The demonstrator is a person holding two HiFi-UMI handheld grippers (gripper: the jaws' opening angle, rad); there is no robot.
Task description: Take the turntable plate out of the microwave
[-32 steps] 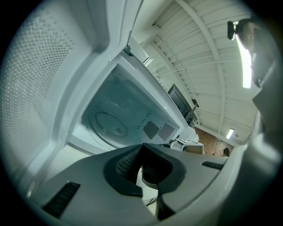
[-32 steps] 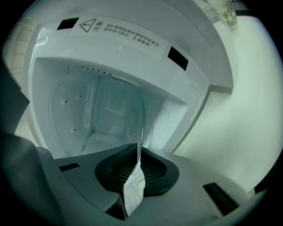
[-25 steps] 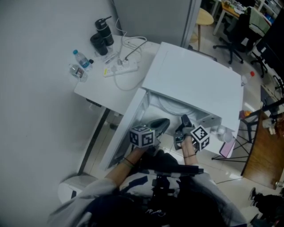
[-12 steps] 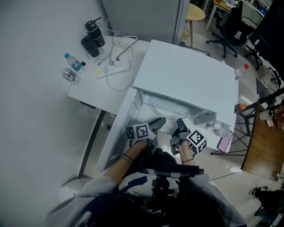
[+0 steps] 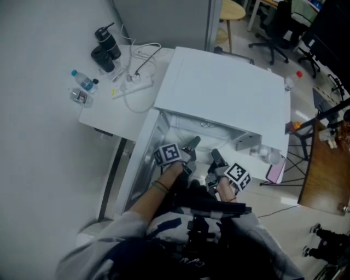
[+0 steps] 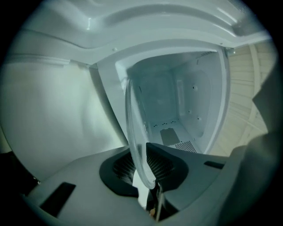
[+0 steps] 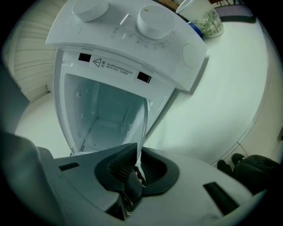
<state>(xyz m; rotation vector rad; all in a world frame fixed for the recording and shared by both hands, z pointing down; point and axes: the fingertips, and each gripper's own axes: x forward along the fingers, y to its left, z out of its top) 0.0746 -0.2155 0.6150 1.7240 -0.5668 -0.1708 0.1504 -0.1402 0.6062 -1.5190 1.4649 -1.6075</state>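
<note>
The white microwave (image 5: 224, 93) stands on a white table with its door (image 5: 143, 164) swung open. The clear glass turntable plate (image 6: 134, 128) stands on edge at the cavity mouth, between my two grippers. In the left gripper view its rim sits between the jaws of the left gripper (image 6: 142, 170), which are closing on it, with a small gap showing. The right gripper (image 7: 138, 165) is shut on the opposite rim of the plate (image 7: 141, 123). In the head view the left gripper (image 5: 191, 144) and right gripper (image 5: 214, 158) point into the opening side by side.
On the table (image 5: 117, 112) left of the microwave lie a power strip (image 5: 131, 85) with cables, two water bottles (image 5: 81, 87) and a black flask (image 5: 105, 44). A patterned cup (image 7: 205, 20) stands right of the microwave. Office chairs and a stool (image 5: 232, 11) stand behind.
Both grippers have drawn back toward me and sunk a little at the microwave's mouth. The left gripper's marker cube has rolled.
</note>
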